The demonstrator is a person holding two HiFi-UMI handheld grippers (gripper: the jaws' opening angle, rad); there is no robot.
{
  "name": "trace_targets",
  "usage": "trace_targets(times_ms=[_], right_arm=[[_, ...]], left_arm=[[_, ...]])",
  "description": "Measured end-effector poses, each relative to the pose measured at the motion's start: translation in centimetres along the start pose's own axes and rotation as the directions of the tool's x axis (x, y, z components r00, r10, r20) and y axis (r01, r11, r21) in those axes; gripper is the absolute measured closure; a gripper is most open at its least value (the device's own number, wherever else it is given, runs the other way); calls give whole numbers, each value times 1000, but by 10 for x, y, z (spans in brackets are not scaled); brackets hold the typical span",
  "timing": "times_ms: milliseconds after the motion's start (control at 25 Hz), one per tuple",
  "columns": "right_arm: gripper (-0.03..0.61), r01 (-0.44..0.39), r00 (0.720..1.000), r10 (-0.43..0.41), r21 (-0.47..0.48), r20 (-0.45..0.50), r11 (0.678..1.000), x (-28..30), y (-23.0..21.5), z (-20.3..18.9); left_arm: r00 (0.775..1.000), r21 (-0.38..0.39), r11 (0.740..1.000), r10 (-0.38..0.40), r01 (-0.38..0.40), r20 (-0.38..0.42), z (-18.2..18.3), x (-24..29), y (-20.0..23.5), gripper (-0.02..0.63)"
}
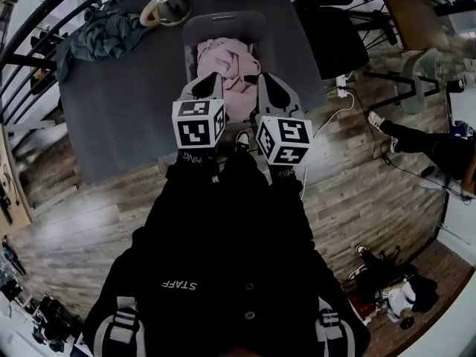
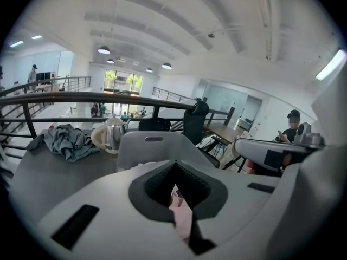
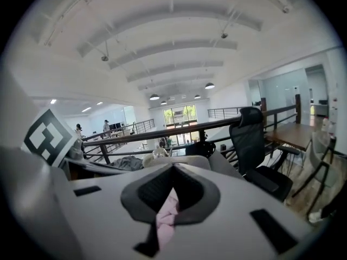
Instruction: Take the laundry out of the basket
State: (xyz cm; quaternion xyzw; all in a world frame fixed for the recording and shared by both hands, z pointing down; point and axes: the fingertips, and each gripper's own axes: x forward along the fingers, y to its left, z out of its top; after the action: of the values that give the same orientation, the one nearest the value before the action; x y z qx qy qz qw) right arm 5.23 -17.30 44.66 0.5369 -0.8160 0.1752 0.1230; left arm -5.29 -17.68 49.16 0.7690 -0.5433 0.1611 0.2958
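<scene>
The left gripper [image 1: 202, 89] and right gripper [image 1: 277, 94] are side by side over the near rim of the grey laundry basket [image 1: 223, 19] on the dark grey table [image 1: 119, 125]. Each gripper's 2 jaws are closed on a fold of the pink garment [image 1: 229, 62], which shows pinched between them in both gripper views. The rest of the garment lies bunched inside the basket. Beyond the basket stand a metal kettle [image 1: 169, 2] and, to its left, a crumpled blue-grey cloth [image 1: 104, 36].
</scene>
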Motion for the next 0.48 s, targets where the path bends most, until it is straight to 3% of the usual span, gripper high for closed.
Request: trace_targets(times_ms=[480], right_arm=[[566, -25, 979, 20, -24, -204, 999, 40, -28, -37]], left_arm=[[993, -64, 994, 87, -93, -82, -25, 48, 12, 614]])
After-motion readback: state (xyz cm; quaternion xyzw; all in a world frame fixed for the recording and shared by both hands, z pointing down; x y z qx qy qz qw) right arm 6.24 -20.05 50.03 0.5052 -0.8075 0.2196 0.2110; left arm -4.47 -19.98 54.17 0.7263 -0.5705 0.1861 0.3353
